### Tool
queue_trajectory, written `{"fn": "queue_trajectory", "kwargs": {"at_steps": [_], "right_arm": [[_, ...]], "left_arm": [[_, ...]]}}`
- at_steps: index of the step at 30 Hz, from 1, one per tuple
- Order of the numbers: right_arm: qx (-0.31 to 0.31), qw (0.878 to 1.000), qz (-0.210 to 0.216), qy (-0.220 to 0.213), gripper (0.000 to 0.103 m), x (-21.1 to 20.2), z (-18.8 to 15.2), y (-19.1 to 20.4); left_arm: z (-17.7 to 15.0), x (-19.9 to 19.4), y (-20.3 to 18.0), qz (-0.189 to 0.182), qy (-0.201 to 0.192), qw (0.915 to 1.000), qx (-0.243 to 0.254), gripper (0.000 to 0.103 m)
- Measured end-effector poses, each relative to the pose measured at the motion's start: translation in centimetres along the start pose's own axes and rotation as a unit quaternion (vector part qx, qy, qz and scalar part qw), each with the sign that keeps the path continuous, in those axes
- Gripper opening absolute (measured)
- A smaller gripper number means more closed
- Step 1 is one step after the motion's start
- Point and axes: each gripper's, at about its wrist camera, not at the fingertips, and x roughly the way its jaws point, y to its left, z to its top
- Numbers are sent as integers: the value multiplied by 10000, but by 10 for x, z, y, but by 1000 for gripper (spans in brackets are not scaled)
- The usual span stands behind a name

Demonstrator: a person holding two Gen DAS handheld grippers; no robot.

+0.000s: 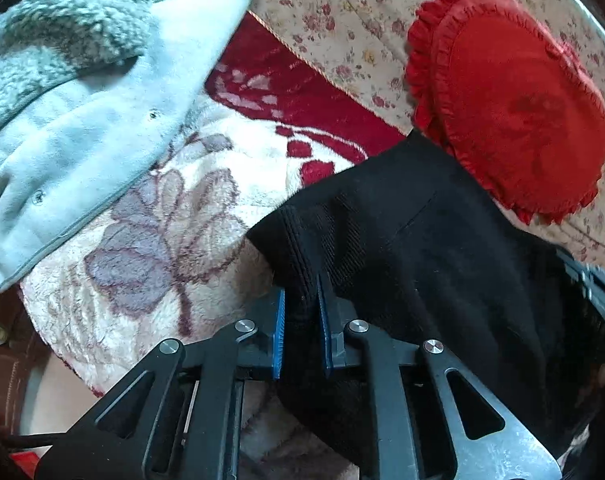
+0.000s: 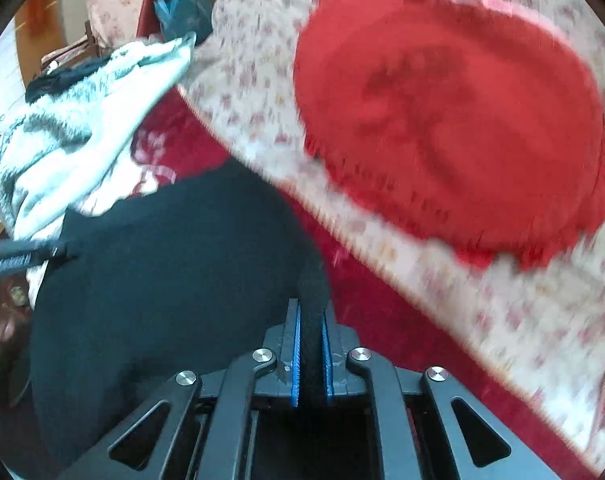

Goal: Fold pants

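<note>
Both the left gripper and right gripper are clamped on the black pants, so next comes lifting them toward twelve o'clock.

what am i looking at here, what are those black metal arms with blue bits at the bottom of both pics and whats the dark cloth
Those are no robot arms. A person holds a hand tool in each hand, each ending in two-finger tongs with blue pads, and a small wide-angle camera sits on each tool looking along its fingers. One picture is from the left tool, the other from the right; that lens bends the edges.

The dark cloth is a pair of black pants, to be folded. The left tongs and the right tongs are each shut on a bunch of that cloth.

Underneath lies a plush red and cream blanket on a flowered cover. A red frilled cushion and a pale blue fleece jacket lie nearby.
</note>
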Motion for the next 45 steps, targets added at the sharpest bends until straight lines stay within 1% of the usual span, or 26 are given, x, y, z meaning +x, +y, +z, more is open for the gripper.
{"fn": "queue_trajectory", "kwargs": {"at_steps": [2,4,6,10,12,13,15,17,18,19,21,23,24,26,28,31,34,36,38,39,40,41,42,43,45], "right_arm": [[0,9999,63,-115,7,1,21,2],[-183,9996,-70,-185,7,4,36,11],[-349,9988,-179,-281,7,8,54,22],[-322,9973,-296,-587,7,9,88,30],[-404,9961,-541,-575,7,20,95,34],[-400,9959,-621,-521,8,28,96,34],[-86,9994,-294,-166,8,50,92,26],[130,9997,-165,114,15,60,82,18],[178,9997,-142,98,20,57,79,16],[248,9997,-64,15,31,47,74,13],[366,9993,72,-100,42,23,62,8],[422,9987,180,-198,43,-15,42,1],[422,9987,143,-240,43,-32,30,-2],[497,9984,-65,-276,44,-73,-6,-14],[661,9972,-275,-211,44,-100,-42,-27],[1327,9898,-520,-29,46,-140,-114,-57],[1714,9816,-809,251,48,-153,-169,-77],[1918,9764,-934,345,48,-154,-191,-87],[2121,9734,-784,374,48,-153,-204,-97],[2160,9724,-789,394,48,-153,-205,-100],[2130,9725,-855,400,48,-155,-205,-100],[2063,9723,-1032,364,48,-157,-205,-98],[2118,9706,-1095,330,48,-159,-208,-98],[2257,9680,-1058,288,48,-161,-211,-99],[2753,9570,-889,233,48,-164,-229,-108]], "left_arm": [[-2,-13,1,-65,-142,9999,-32,12],[-4,-22,3,-117,-217,9997,-59,12],[-8,-27,5,-149,-218,9996,-86,12],[-20,-29,11,-149,-173,9995,-216,12],[-26,-25,13,-4,-173,9997,-200,12],[-29,-21,13,52,-112,9997,-210,12],[-29,-15,14,92,-70,9997,-209,12],[-29,-15,12,141,-105,9997,-160,12],[-29,-15,11,161,-108,9997,-143,12],[-29,-15,11,175,-109,9997,-130,12],[-28,-14,11,183,-102,9997,-124,12],[-28,-14,10,166,-83,9997,-136,12],[-28,-13,10,160,-61,9998,-142,12],[-28,-12,9,171,-27,9997,-145,12],[-28,-12,8,214,-37,9997,-102,12],[-29,-11,5,302,-50,9995,-35,12],[-29,-9,3,401,-53,9992,12,12],[-30,-8,1,473,-45,9989,56,12],[-29,-8,0,534,-36,9985,89,12],[-29,-9,-1,554,-29,9984,108,12],[-29,-10,-1,554,-26,9984,110,12],[-29,-10,0,550,-19,9984,108,12],[-30,-10,0,543,-3,9985,99,12],[-30,-10,1,537,9,9985,98,12],[-31,-9,1,552,15,9984,128,12]]}}
